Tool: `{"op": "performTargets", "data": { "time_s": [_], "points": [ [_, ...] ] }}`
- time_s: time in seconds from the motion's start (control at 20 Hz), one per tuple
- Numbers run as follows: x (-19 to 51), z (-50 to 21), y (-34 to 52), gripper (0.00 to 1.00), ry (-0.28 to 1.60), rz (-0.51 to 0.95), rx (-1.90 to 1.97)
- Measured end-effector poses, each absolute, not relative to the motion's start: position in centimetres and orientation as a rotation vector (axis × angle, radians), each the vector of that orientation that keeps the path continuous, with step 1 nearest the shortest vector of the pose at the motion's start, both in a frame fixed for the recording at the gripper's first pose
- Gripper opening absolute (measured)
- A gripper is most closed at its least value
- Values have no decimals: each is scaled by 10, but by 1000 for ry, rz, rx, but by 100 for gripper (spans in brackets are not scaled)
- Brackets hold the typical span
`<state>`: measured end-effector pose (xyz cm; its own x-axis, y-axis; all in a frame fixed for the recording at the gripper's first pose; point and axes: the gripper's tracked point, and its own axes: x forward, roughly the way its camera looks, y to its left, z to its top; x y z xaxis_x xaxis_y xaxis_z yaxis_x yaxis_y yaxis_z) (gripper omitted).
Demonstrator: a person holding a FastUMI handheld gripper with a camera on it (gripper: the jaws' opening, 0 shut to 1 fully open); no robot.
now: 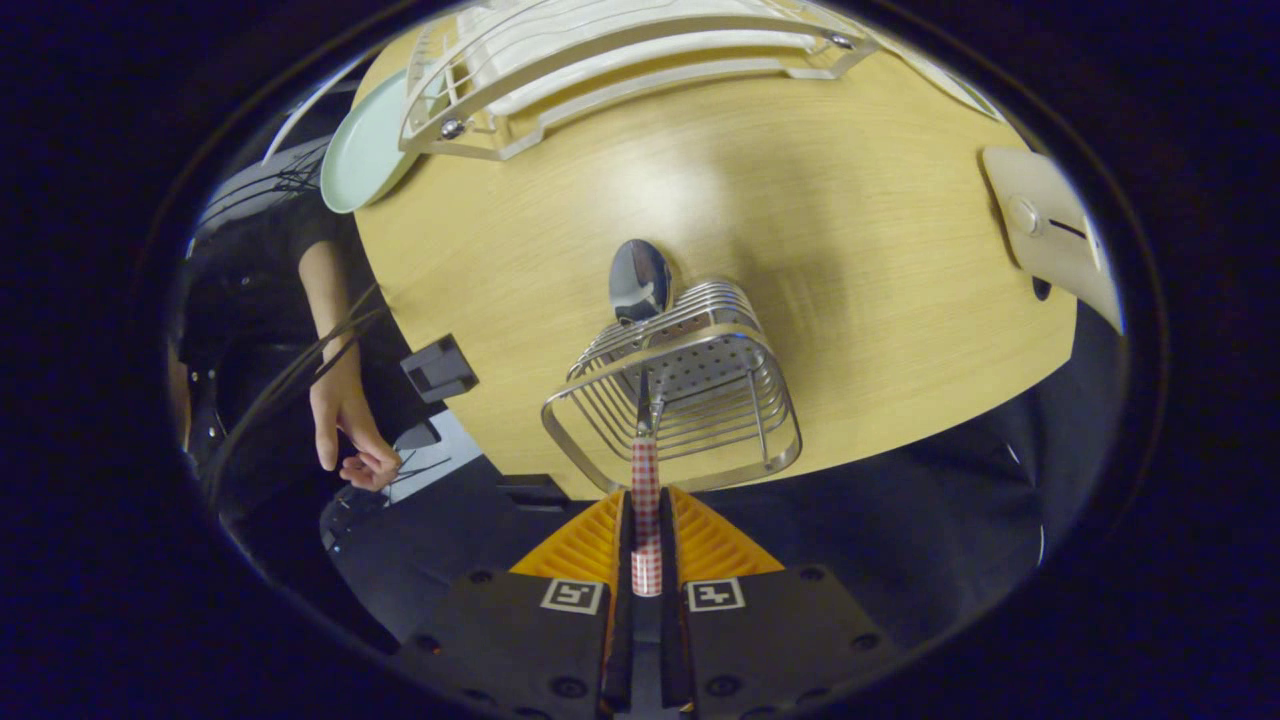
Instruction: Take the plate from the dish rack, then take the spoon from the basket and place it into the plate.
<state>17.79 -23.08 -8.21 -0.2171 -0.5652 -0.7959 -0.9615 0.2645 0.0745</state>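
Note:
My gripper (646, 515) is shut on the spoon's red-and-white checked handle (646, 500), held between the two orange fingers (580, 545). The spoon's shaft runs forward over the wire basket (680, 400), and its shiny bowl (639, 280) shows beyond the basket's far rim, above the wooden table. I cannot tell whether the spoon still touches the basket. A pale green plate (362, 150) lies flat at the table's far left corner, partly under the edge of the white dish rack (600, 70).
The round wooden table (850, 260) carries the rack at the back and a beige device (1045, 225) at its right edge. A person's arm and hand (345, 400) hang beside the table on the left, near black cables and a black clamp (438, 368).

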Motion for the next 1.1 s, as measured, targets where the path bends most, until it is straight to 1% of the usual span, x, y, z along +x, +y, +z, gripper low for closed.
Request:
{"op": "performTargets", "data": {
  "time_s": [0.35, 0.65, 0.8, 1.1],
  "points": [
    [182, -63, -250, 17, 1885, 662, -1465],
    [169, -35, -276, 17, 1858, 553, -1431],
    [151, -18, -278, 17, 1794, 550, -1383],
    [83, 7, -253, 17, 1669, 654, -1341]
  ]
}}
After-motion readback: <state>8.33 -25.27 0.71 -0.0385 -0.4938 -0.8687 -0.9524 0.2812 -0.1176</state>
